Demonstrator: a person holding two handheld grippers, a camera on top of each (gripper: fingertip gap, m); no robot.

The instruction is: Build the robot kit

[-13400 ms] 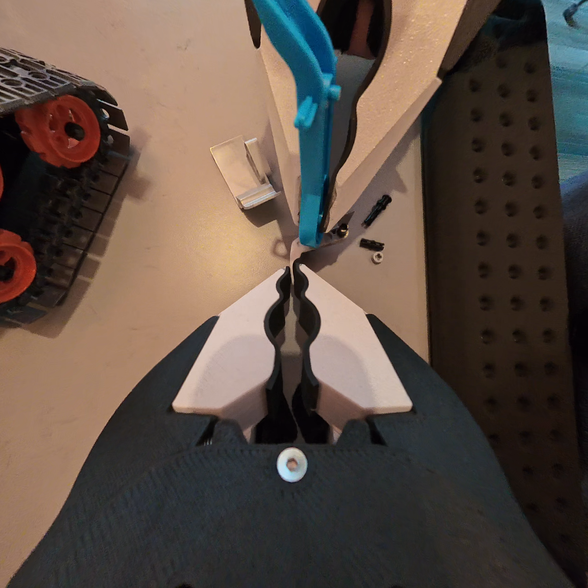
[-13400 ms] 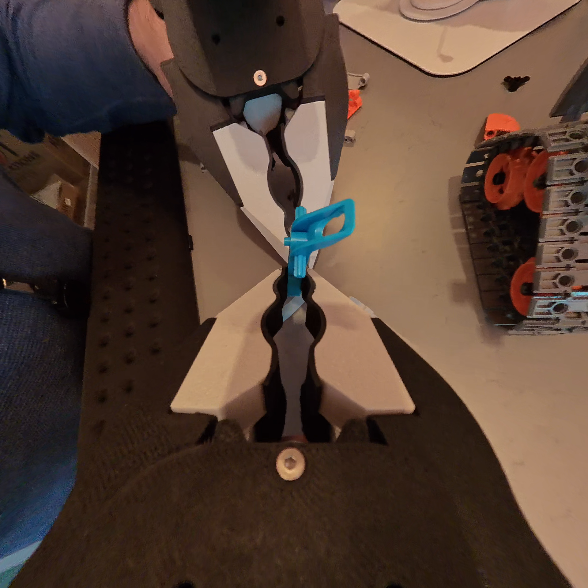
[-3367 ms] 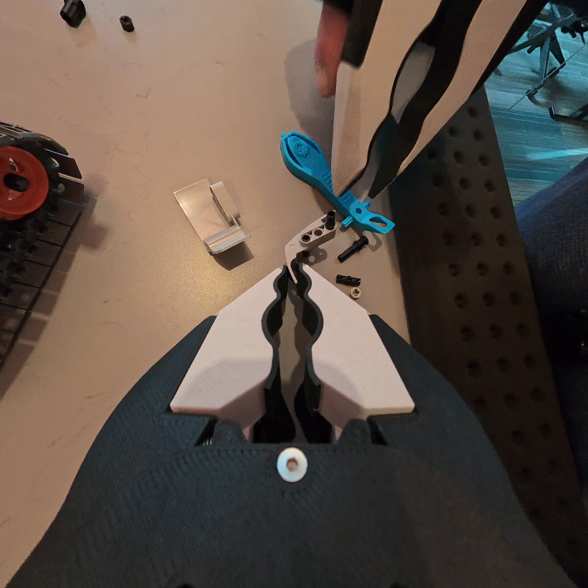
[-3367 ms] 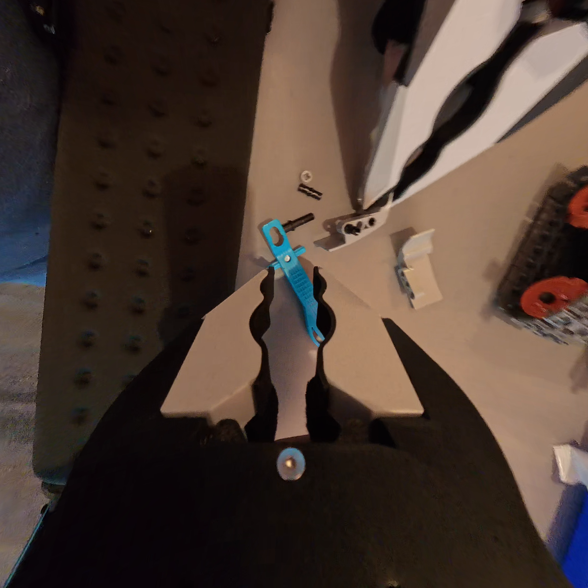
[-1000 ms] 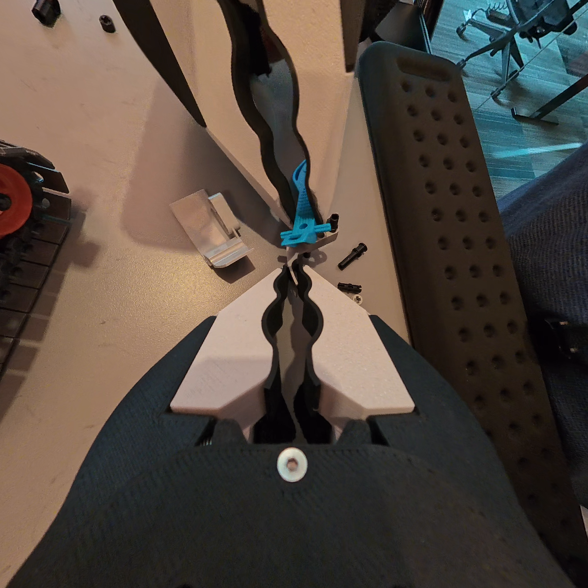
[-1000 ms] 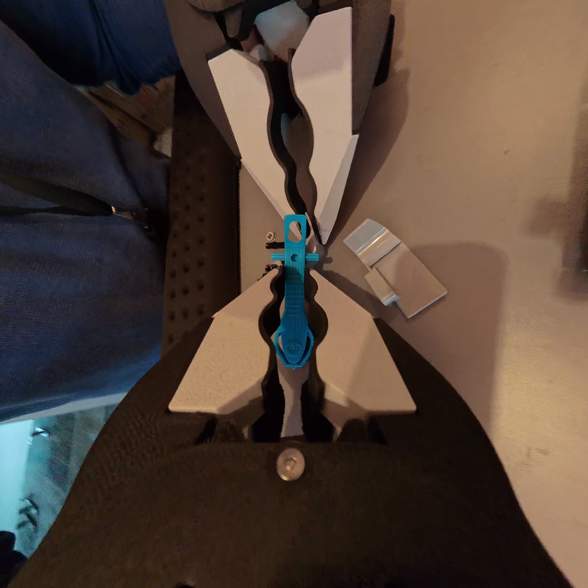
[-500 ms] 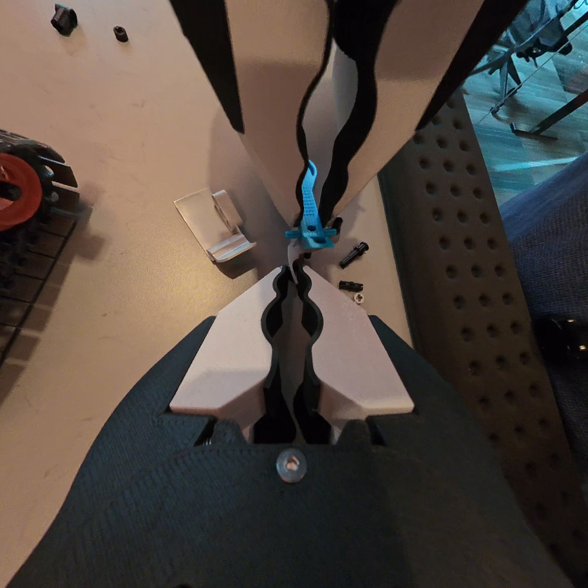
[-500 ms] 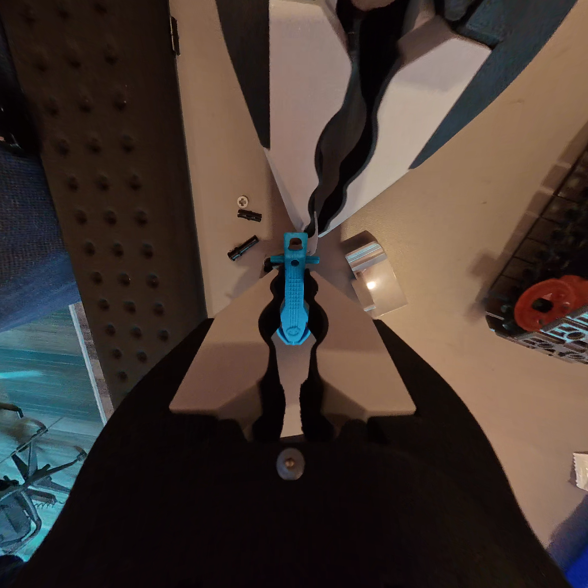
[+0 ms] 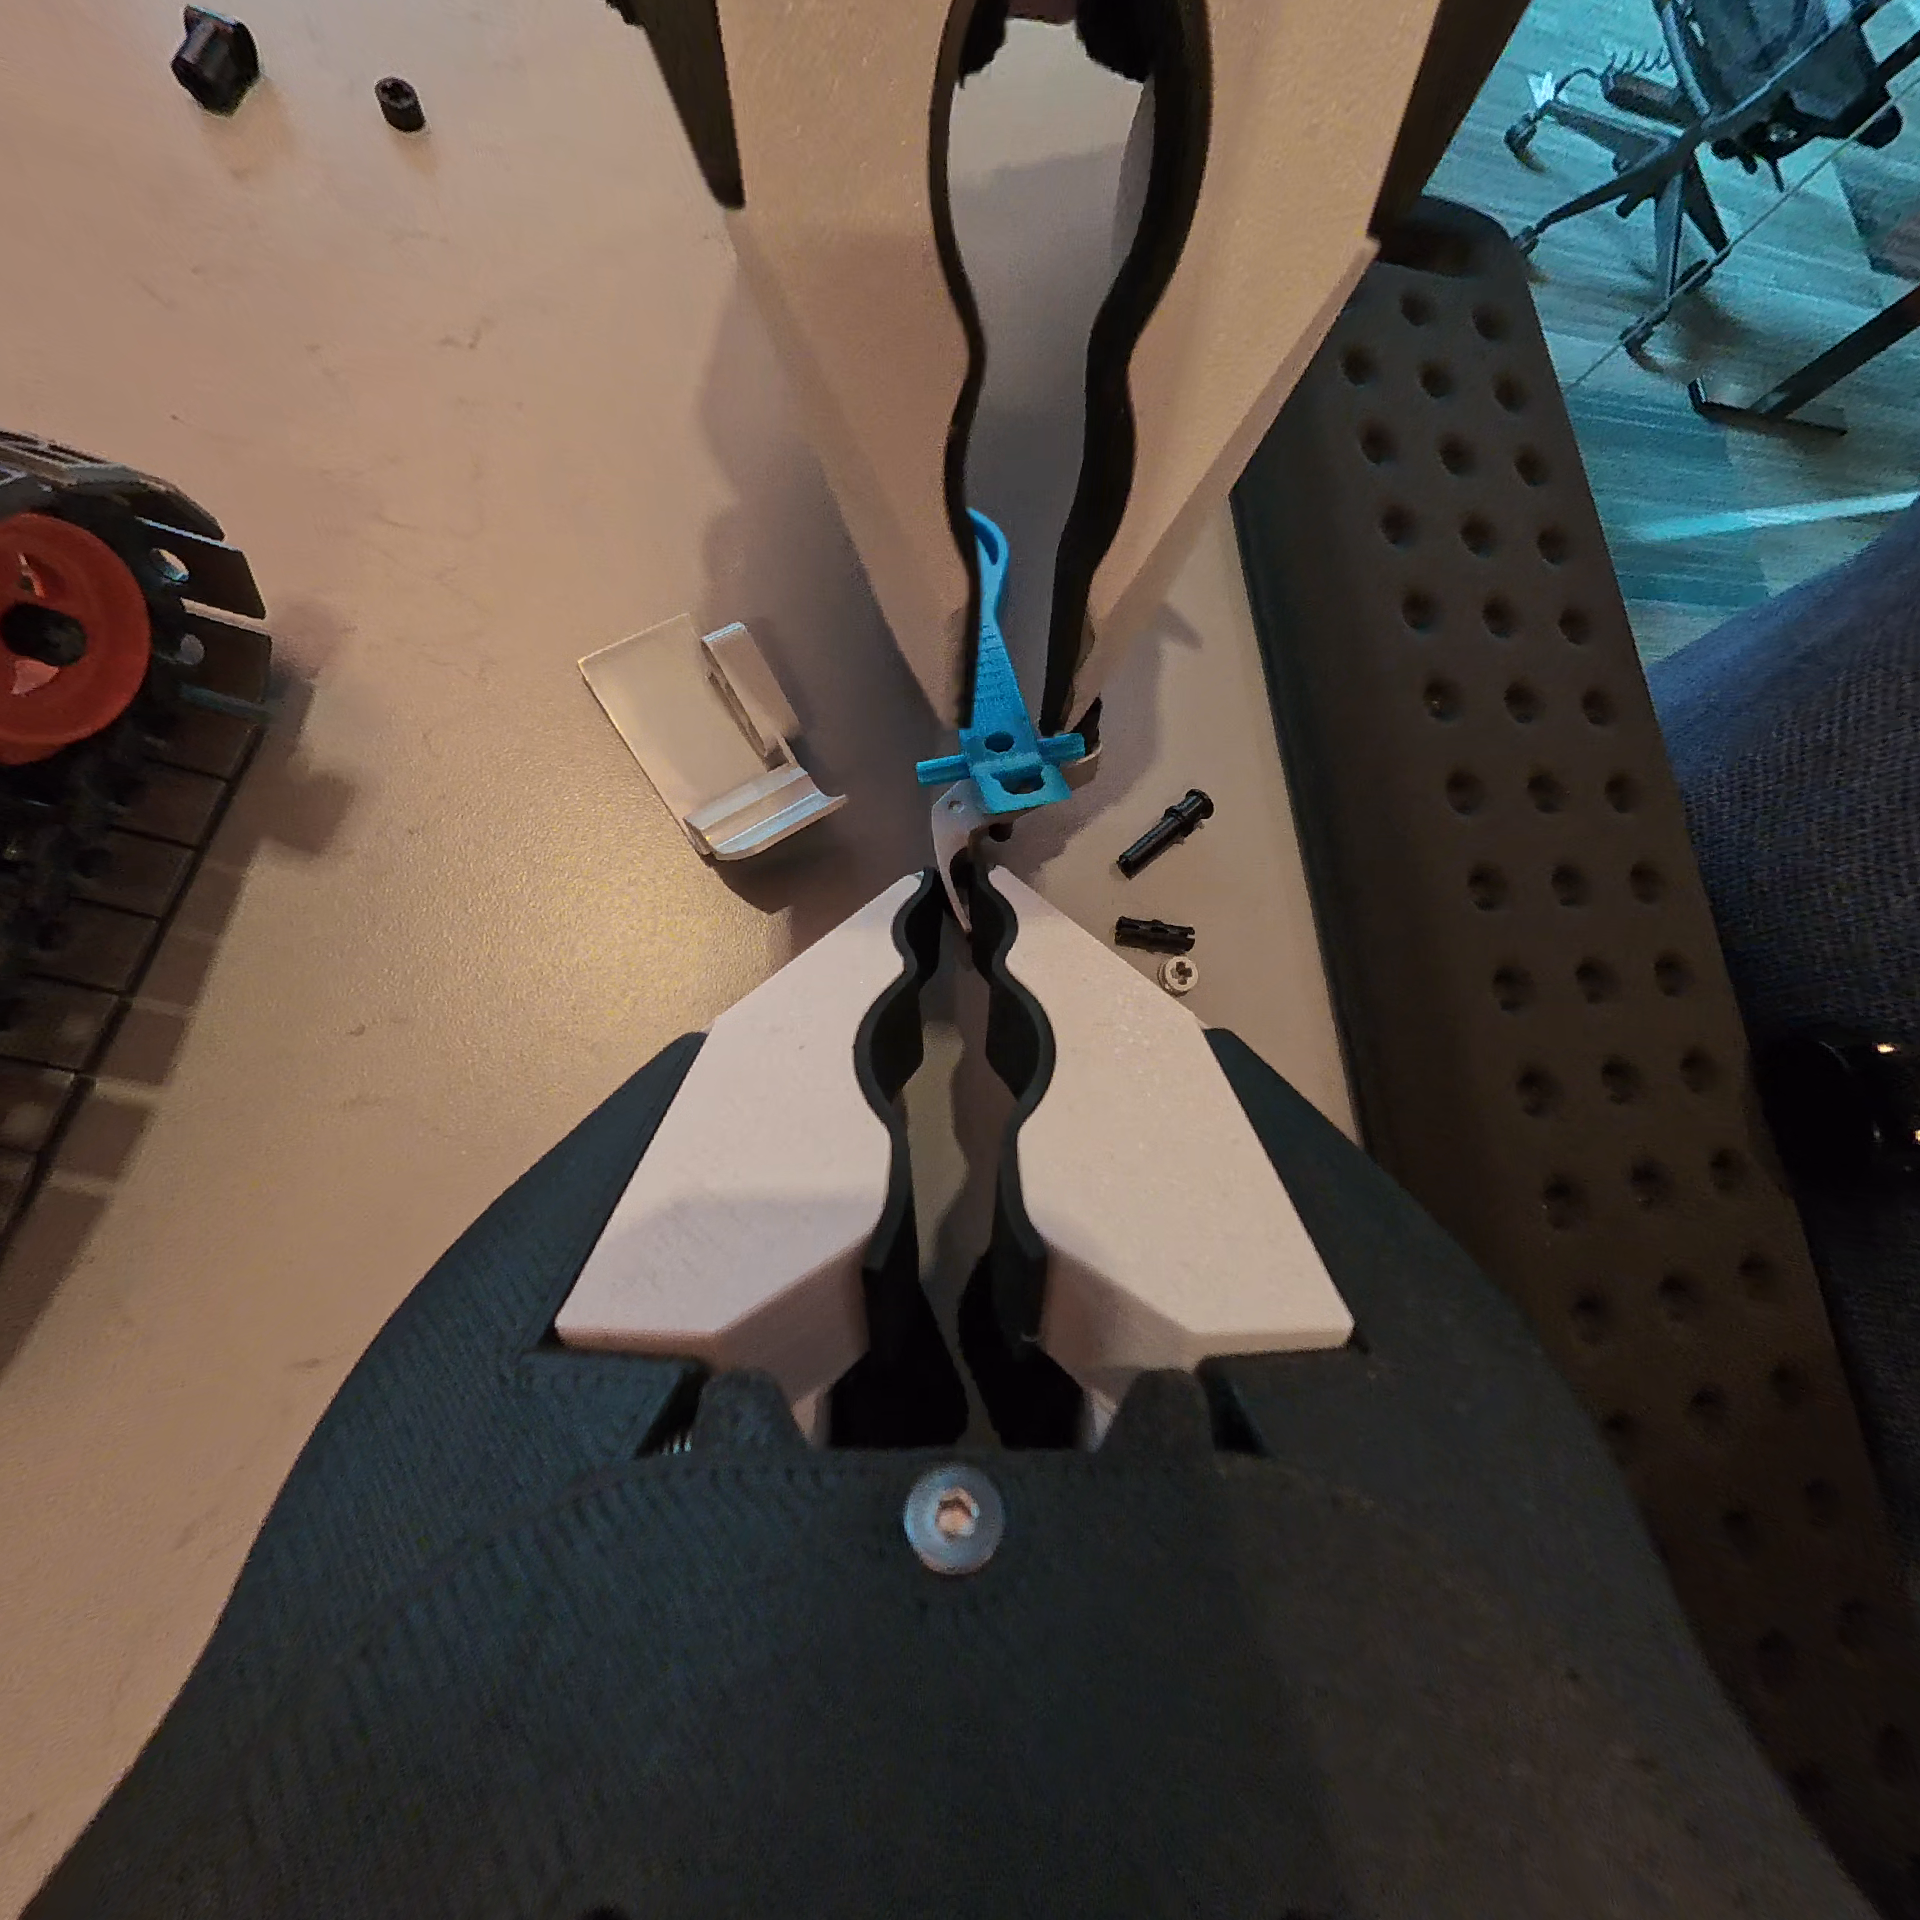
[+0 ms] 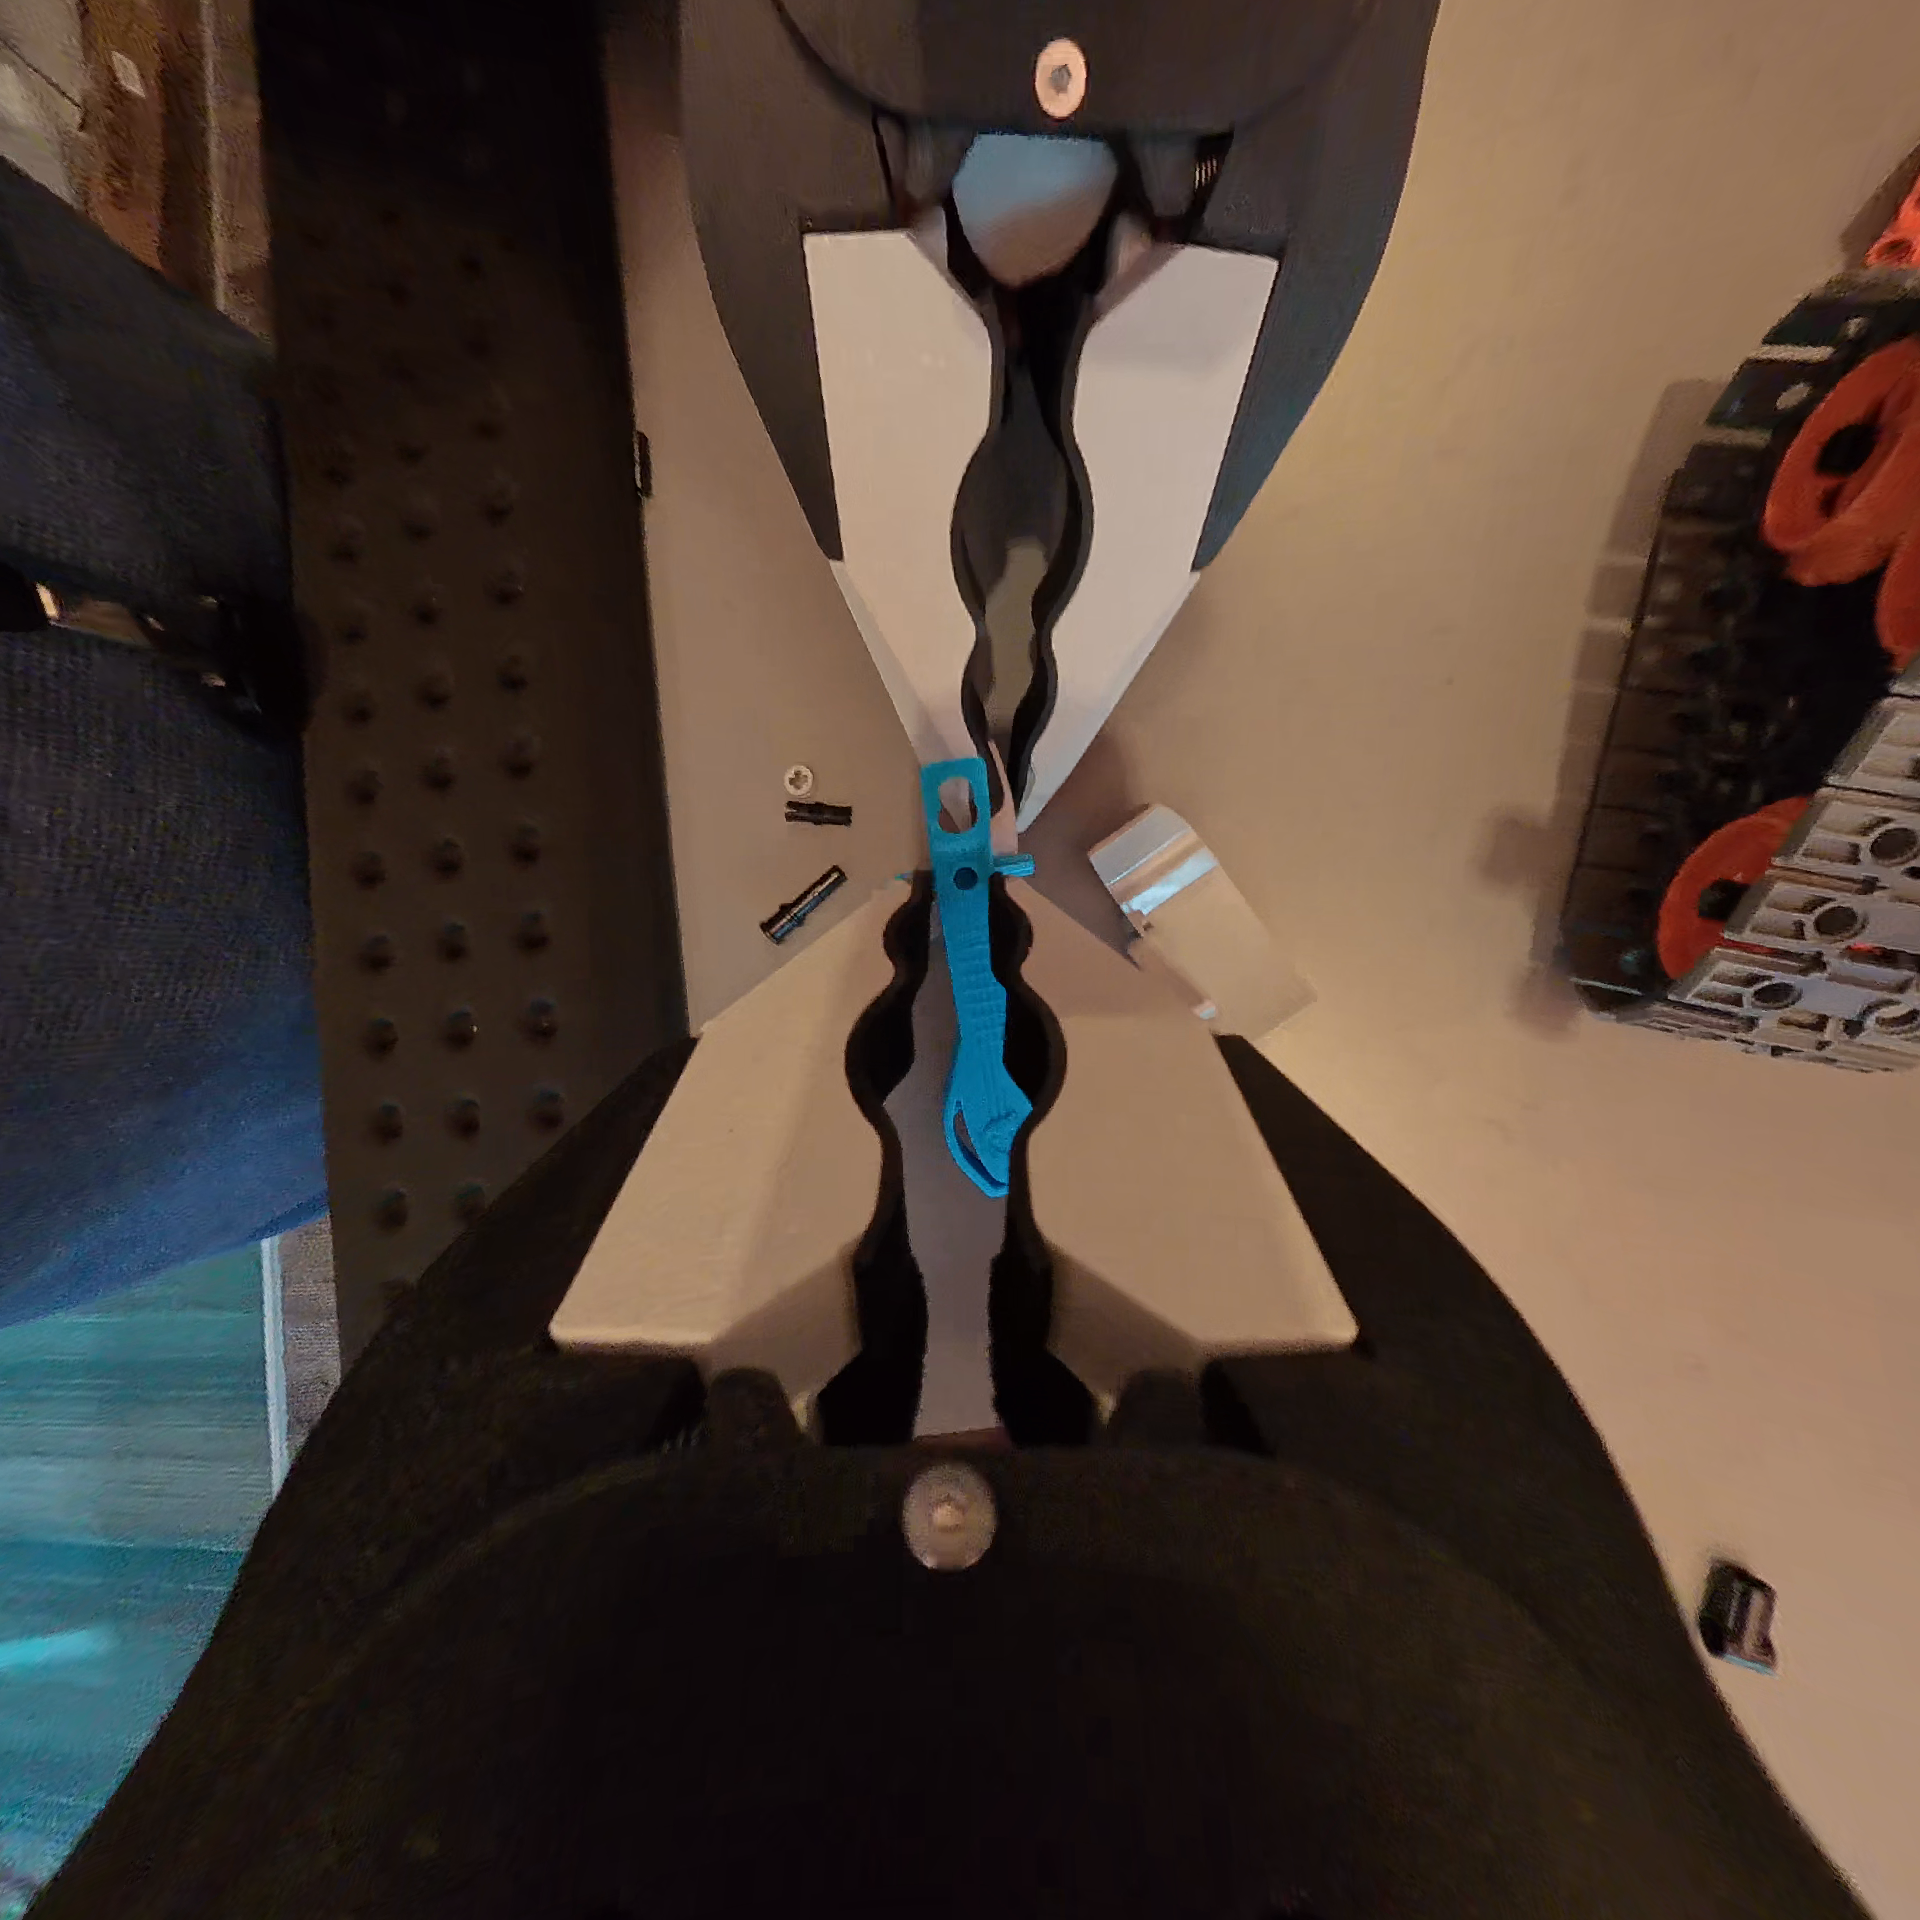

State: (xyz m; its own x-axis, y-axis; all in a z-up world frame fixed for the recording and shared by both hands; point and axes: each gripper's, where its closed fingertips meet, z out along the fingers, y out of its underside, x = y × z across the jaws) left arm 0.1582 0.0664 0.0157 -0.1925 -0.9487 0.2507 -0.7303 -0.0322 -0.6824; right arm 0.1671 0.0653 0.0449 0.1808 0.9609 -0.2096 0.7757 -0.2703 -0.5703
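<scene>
Right wrist view: right gripper (image 10: 961, 894) clamps a ribbed blue plastic tool (image 10: 974, 977); left gripper (image 9: 961, 894) pinches a grey beam (image 9: 958, 831).

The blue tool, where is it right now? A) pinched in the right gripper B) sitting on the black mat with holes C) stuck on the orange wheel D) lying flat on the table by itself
A: the blue tool sits between the right gripper's closed fingers, its head poking out toward the left gripper.
</scene>
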